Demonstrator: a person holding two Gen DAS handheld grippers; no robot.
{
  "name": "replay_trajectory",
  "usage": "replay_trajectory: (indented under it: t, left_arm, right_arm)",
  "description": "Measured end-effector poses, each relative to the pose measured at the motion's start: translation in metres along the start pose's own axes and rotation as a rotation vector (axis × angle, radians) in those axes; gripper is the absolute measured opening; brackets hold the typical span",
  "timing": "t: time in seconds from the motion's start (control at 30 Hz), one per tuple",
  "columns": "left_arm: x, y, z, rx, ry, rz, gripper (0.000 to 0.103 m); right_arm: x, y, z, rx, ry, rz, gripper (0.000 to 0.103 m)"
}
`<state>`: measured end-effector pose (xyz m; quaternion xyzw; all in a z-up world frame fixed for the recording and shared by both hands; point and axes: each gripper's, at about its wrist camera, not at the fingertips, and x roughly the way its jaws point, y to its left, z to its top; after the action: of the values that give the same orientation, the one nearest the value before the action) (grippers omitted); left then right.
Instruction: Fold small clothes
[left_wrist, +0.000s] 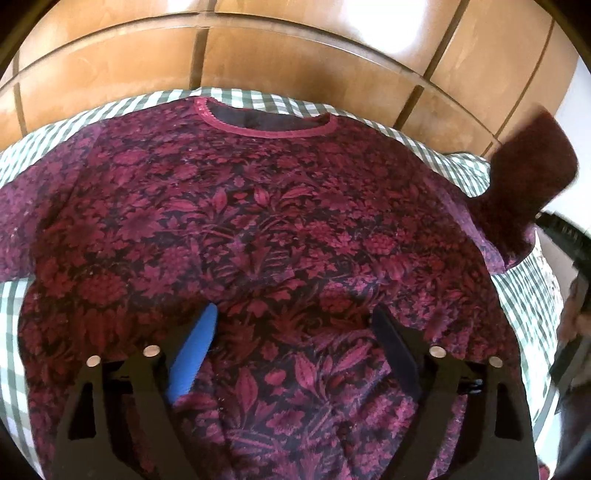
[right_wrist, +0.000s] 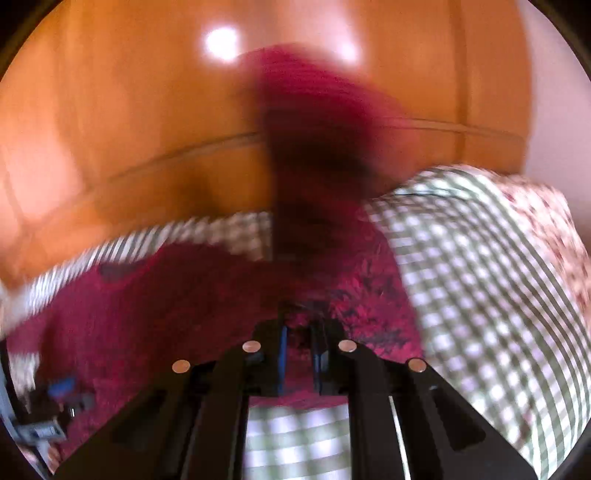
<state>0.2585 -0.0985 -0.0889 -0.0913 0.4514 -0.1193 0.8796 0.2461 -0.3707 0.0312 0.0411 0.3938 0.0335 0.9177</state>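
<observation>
A maroon floral sweater (left_wrist: 258, 206) lies flat, neck hole away from me, on a green-and-white checked cloth (left_wrist: 524, 295). My left gripper (left_wrist: 294, 310) hovers open over the sweater's lower body, with only flat fabric beneath its blue and black fingers. The sweater's right sleeve (left_wrist: 528, 177) stands lifted off the cloth at the right edge. The right wrist view is blurred. In it my right gripper (right_wrist: 301, 332) is shut on the sleeve (right_wrist: 314, 147), and the maroon fabric rises from between its narrow fingers.
Glossy wooden panels (left_wrist: 295, 55) stand right behind the checked cloth. A pale flowered fabric (right_wrist: 546, 229) lies past the checked cloth (right_wrist: 480, 295) on the right. The sweater covers most of the cloth, leaving bare strips at both sides.
</observation>
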Motion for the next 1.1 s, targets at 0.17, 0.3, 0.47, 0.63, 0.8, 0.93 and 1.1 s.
replay_trajectory:
  t: [0.17, 0.3, 0.47, 0.63, 0.8, 0.93, 1.1]
  left_arm:
    - [-0.011, 0.008, 0.008, -0.096, 0.024, -0.104, 0.068]
    - [-0.012, 0.013, 0.02, -0.206, 0.052, -0.269, 0.065]
    - [-0.003, 0.001, 0.033, -0.303, 0.089, -0.452, 0.065]
    - [0.013, -0.019, 0.042, -0.38, 0.142, -0.541, 0.068]
    - [0.031, -0.037, 0.05, -0.431, 0.203, -0.527, 0.08]
    - [0.05, -0.043, 0.045, -0.473, 0.24, -0.419, 0.076]
    - [0.052, -0.052, 0.049, -0.423, 0.232, -0.381, 0.008]
  right_arm:
    - [0.026, 0.049, -0.028, -0.077, 0.088, 0.023, 0.009]
    - [0.025, 0.056, -0.043, -0.056, 0.097, 0.059, 0.034]
    - [-0.002, 0.042, -0.055, 0.169, 0.083, 0.245, 0.094]
    - [0.002, 0.008, -0.084, 0.467, 0.09, 0.432, 0.101]
    - [0.003, -0.008, -0.096, 0.575, 0.017, 0.548, 0.101]
    - [0.003, -0.02, -0.097, 0.667, -0.019, 0.601, 0.101]
    - [0.005, -0.032, -0.095, 0.773, -0.055, 0.624, 0.101]
